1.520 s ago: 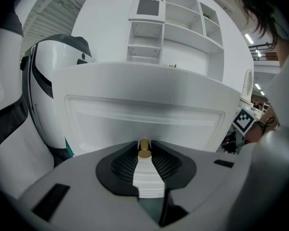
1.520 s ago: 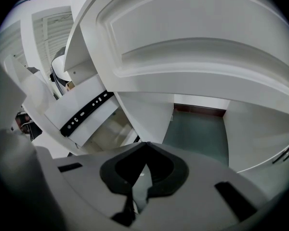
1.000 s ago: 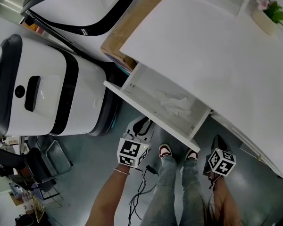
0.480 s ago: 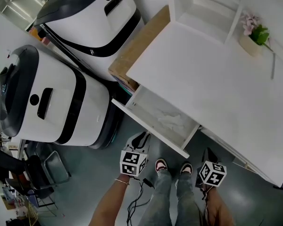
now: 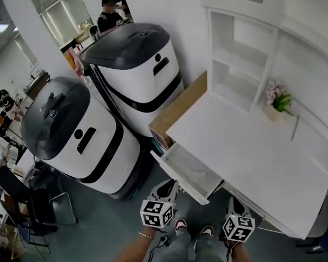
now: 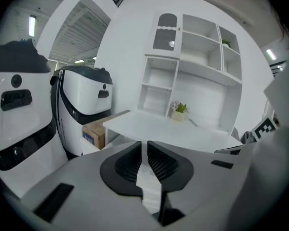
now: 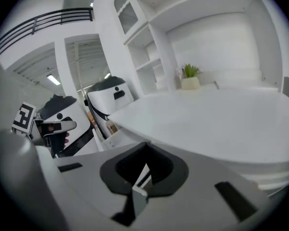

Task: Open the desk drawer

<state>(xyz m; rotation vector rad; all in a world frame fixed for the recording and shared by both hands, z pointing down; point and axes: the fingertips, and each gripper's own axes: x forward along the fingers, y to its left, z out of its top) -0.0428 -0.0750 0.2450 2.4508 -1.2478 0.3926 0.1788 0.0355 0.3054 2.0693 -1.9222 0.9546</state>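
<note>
the drawer (image 5: 188,171) at lower centre looks open enough. the left gripper (image 6: 144,146), just closing, is nearly shut and empty; the right gripper (image 7: 145,146) is closed, empty. the person should hold both clear.

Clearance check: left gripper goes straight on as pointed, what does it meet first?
Likely the white desk's front edge, by the open white drawer; depth unclear. The left gripper's fingers have just been closing, nothing between them.

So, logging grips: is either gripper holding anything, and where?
Nothing is held. The left gripper has just been closing, its jaws narrowly apart with nothing between; the right gripper is shut, empty. Both are clear of the open drawer.
</note>
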